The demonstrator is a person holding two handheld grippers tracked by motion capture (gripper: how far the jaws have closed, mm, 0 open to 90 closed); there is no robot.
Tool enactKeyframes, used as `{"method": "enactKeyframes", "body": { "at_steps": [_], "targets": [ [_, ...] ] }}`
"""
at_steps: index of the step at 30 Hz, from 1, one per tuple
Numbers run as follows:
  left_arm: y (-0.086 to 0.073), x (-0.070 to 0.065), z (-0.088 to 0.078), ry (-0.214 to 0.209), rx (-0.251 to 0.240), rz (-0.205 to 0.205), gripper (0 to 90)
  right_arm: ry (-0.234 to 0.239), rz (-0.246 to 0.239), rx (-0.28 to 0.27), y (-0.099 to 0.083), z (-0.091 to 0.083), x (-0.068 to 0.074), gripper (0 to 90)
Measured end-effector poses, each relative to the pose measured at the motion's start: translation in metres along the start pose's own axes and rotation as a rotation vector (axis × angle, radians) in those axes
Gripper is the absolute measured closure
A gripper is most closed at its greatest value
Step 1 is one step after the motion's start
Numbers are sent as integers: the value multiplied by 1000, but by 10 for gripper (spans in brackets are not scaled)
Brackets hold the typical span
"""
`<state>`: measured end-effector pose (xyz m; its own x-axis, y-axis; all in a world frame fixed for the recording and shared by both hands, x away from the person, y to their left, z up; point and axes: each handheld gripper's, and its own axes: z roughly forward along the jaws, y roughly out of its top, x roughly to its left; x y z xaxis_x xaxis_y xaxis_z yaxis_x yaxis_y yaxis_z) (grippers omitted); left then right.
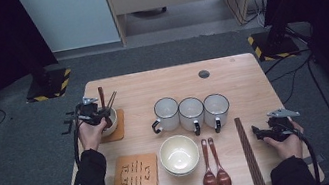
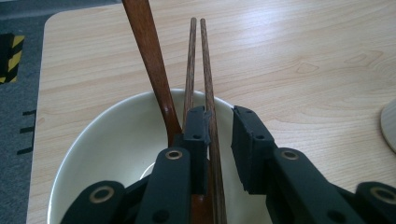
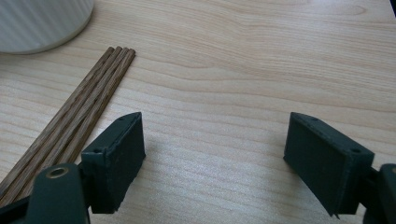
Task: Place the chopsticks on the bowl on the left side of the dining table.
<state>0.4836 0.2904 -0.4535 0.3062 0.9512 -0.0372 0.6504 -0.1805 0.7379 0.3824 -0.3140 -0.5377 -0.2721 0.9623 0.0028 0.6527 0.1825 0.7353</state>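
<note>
While the left gripper [image 1: 98, 115] hovers over the bowl [image 1: 111, 124] on its coaster, high view, the leaning chopsticks [image 2: 205, 79] may topple; left gripper view: jaws slightly parted, chopsticks loose between. Right gripper [image 3: 215, 158] view: wide, empty.

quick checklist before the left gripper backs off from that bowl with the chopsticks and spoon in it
1. Left gripper jaws parted: ok, a gap shows beside the chopsticks.
2. Chopsticks free of both pads: not ok, they lie against one pad.
3. Chopsticks and spoon resting on the bowl rim: ok.
4. Bowl seated on its coaster: ok.
5. Right gripper open and empty: ok.
</note>
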Motion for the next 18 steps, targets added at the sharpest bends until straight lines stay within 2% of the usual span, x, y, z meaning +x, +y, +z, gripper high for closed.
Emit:
{"method": "enactKeyframes", "body": {
  "at_steps": [7,14,16,18],
  "targets": [
    [-1,-6,-18,-9,-39,16,745,0,2,0,0,0,0,201],
    [-19,-15,-42,-26,-97,24,747,0,1,0,0,0,0,200],
    [-24,-16,-49,-17,-102,36,747,3,-2,1,0,0,0,192],
    [-28,-16,-54,-14,-113,30,748,4,-2,2,0,0,0,187]
  ]
}}
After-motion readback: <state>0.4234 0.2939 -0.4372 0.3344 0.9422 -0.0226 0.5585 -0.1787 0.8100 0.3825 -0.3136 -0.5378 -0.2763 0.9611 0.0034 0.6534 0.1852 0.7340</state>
